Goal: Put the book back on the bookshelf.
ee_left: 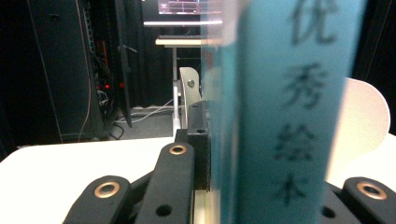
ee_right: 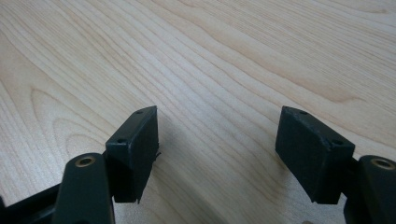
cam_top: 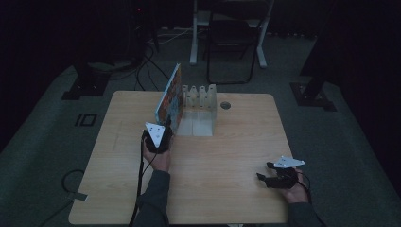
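A picture book (cam_top: 169, 97) stands on edge on the pale wooden counter (cam_top: 227, 165), tilted a little leftward, pinched at its near end by the left tongs (cam_top: 163, 128), whose pads are pressed hard against it. The white slotted book rack (cam_top: 199, 101) stands just to the book's right, its upright dividers at the far end and its flat base running back toward the person. From the rack, the book lies immediately left, touching or nearly touching the outermost divider; whether its foot already rests on the rack's base cannot be told from above. The book's long axis runs away from the person, parallel to the rack's slots, so the coming move looks to be a short sideways shift to the right and a straightening to upright, rather than any turn. In the left gripper view the teal spine (ee_left: 285, 112) with dark printed characters rises straight up between the black jaws, with a rounded white divider (ee_left: 369, 116) of the rack just behind it to the right. The left hand (cam_top: 160, 158) is by far the nearer to the rack; the right tongs (cam_top: 265, 172) hover well apart from it, toward the counter's near right corner, jaws spread wide with nothing between them, only bare wood grain (ee_right: 215, 74) beneath.
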The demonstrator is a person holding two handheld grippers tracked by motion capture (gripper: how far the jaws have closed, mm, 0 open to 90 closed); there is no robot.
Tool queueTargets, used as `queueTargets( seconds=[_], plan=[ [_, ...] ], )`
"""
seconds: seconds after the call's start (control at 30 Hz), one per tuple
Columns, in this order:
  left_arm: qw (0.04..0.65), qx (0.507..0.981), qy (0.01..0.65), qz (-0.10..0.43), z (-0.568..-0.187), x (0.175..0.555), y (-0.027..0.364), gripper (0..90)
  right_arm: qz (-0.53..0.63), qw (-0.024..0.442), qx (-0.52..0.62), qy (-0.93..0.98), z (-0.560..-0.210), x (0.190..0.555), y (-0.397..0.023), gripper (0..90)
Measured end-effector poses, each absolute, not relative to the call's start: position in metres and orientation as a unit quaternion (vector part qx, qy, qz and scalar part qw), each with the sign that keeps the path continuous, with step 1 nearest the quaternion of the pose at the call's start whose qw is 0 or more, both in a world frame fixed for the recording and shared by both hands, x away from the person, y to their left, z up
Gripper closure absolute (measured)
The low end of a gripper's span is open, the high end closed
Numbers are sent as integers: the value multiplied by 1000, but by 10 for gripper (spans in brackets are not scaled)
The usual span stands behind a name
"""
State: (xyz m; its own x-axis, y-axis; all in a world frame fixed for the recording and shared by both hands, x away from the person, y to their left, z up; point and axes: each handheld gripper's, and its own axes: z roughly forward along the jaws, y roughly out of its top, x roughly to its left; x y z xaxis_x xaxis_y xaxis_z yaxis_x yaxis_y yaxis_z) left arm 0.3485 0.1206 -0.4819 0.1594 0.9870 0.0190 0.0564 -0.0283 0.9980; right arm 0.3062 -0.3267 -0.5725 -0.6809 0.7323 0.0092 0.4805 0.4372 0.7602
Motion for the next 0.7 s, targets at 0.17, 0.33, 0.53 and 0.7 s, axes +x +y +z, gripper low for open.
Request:
queueTargets(
  seconds=[0.17, 0.33, 0.53, 0.7],
  plan=[
    [519, 558, 469, 447, -485, 344, 121, 807, 386, 164, 365, 831, -573, 306, -327, 295],
    [520, 557, 471, 444, -488, 340, 121, 807, 386, 164, 365, 831, -573, 306, -326, 295],
    [518, 558, 472, 446, -491, 337, 120, 807, 386, 164, 365, 831, -573, 305, -327, 295],
    [520, 557, 474, 442, -493, 336, 121, 807, 386, 164, 365, 831, -573, 305, -326, 295]
  ],
)
